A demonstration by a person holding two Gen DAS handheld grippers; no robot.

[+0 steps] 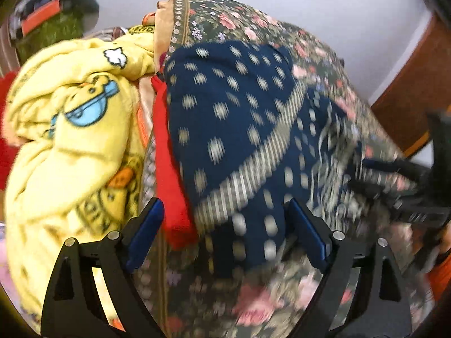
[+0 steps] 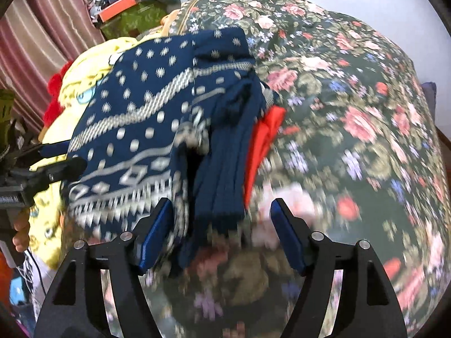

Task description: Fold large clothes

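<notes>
A navy garment with white dots and patterned bands [image 1: 239, 129] lies bunched on a floral bedspread [image 1: 282, 25]; a red cloth [image 1: 169, 169] sits under its edge. My left gripper [image 1: 225, 219] is open, its jaws either side of the navy cloth's near edge. In the right wrist view the navy garment [image 2: 146, 129] lies folded with the red cloth [image 2: 265, 135] at its right. My right gripper [image 2: 221, 231] is open over the garment's near edge. Each gripper shows in the other's view, the right one [image 1: 394, 194] and the left one [image 2: 50, 169]. The frames are motion-blurred.
A yellow cartoon blanket [image 1: 73, 146] is heaped left of the garment. A green box with an orange item [image 2: 129, 14] and striped curtains [image 2: 36, 42] stand behind. A wooden piece [image 1: 417, 84] is at the right. The bedspread [image 2: 352, 112] stretches right.
</notes>
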